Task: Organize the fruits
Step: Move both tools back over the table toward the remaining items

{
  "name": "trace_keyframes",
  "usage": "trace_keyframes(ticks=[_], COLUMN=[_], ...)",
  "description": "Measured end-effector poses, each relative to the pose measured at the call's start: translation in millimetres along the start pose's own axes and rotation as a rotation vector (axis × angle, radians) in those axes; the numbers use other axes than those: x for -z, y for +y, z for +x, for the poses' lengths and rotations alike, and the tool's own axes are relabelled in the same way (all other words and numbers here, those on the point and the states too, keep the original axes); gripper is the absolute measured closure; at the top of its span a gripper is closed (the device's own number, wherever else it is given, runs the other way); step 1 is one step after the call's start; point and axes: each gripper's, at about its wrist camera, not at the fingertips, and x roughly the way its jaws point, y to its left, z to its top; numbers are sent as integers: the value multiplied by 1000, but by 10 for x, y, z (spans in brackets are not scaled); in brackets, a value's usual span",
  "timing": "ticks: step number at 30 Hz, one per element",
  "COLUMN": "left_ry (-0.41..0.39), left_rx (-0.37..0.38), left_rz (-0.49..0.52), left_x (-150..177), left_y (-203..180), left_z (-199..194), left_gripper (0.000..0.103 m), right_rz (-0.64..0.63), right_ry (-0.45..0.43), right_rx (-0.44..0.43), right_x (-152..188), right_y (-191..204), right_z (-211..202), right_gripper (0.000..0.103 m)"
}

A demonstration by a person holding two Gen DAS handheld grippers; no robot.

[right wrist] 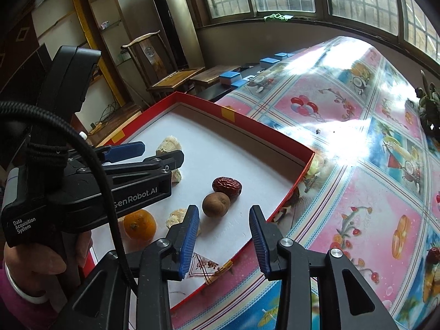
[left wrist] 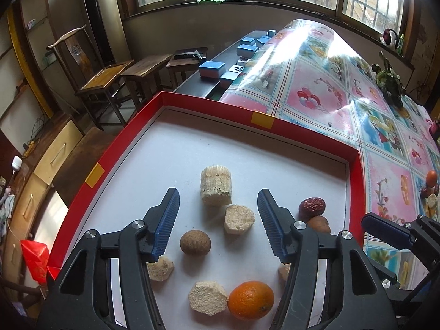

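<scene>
Your left gripper (left wrist: 218,220) has its blue ribbed fingers (left wrist: 165,220) spread wide and empty, hovering low over the white floor of the red-walled cardboard tray (left wrist: 275,119). Between them lie a tall pale fibrous chunk (left wrist: 216,186), a smaller beige piece (left wrist: 238,218) and a round brown fruit (left wrist: 195,242); the orange citrus fruit (left wrist: 250,299) sits nearer you, touching another beige chunk (left wrist: 207,298). The right gripper (right wrist: 224,236) is likewise open and holding nothing, tilted down over the tray's near right corner, with the wrinkled red date (right wrist: 227,186) and a brown round fruit (right wrist: 216,204) just ahead (these two touch). You look to be between picks. More fruit waits on the patterned plastic tablecloth (left wrist: 385,192) at the far right, so next carry the right gripper there.
</scene>
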Motion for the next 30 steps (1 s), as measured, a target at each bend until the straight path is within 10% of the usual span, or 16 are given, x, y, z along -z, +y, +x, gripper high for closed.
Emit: trace_keyframes(ticks=[30], left_ry=[-17], left_rx=[194], left_rz=[203], left_x=[185], left_y=[-1441], left_z=[-456], left_gripper=[36], right_rz=[159], right_ry=[-68], right_rx=[267], right_x=[760], right_y=[-1053], right_z=[-1134], right_gripper=[52])
